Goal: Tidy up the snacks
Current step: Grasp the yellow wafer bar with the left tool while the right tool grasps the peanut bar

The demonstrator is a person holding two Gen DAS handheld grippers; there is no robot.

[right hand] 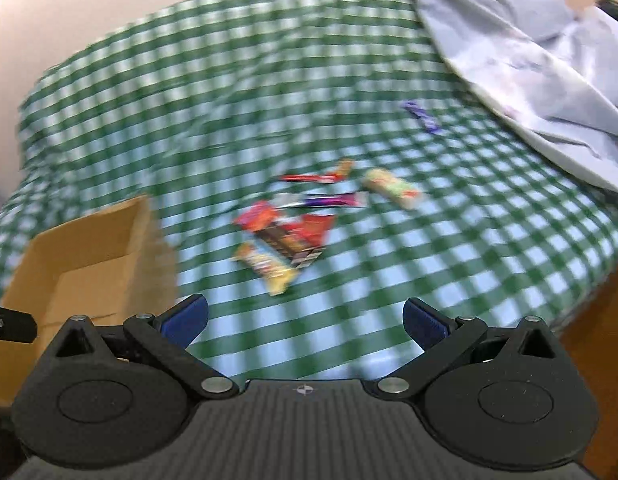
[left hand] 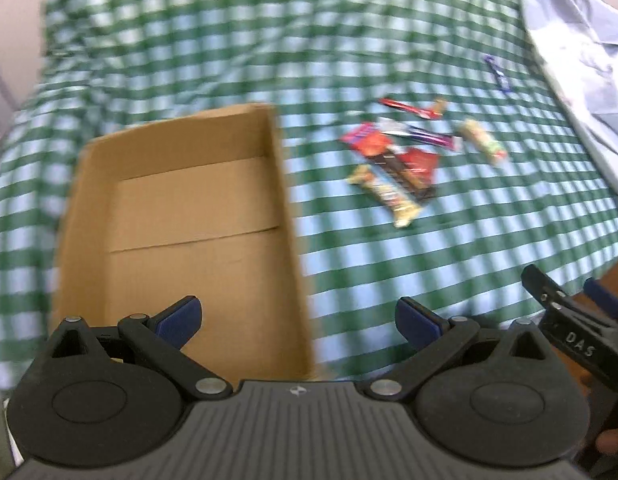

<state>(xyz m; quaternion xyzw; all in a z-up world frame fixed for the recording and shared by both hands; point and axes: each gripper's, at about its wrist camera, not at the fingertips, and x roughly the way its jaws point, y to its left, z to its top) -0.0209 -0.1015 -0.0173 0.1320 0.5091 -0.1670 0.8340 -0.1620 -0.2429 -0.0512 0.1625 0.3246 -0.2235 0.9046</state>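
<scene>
Left wrist view: green-and-white checked cloth (left hand: 389, 260), rumpled; pale wall behind. Left gripper (left hand: 297, 320) spread wide, holding nothing, above an open cardboard box (left hand: 181, 200). Snack bars (left hand: 405, 160), glossy wrappers, heaped right of box.

Right wrist view: right gripper (right hand: 305, 320) spread wide, holding nothing. Snack bars ahead; grey sheet (right hand: 529, 52) beyond.
</scene>
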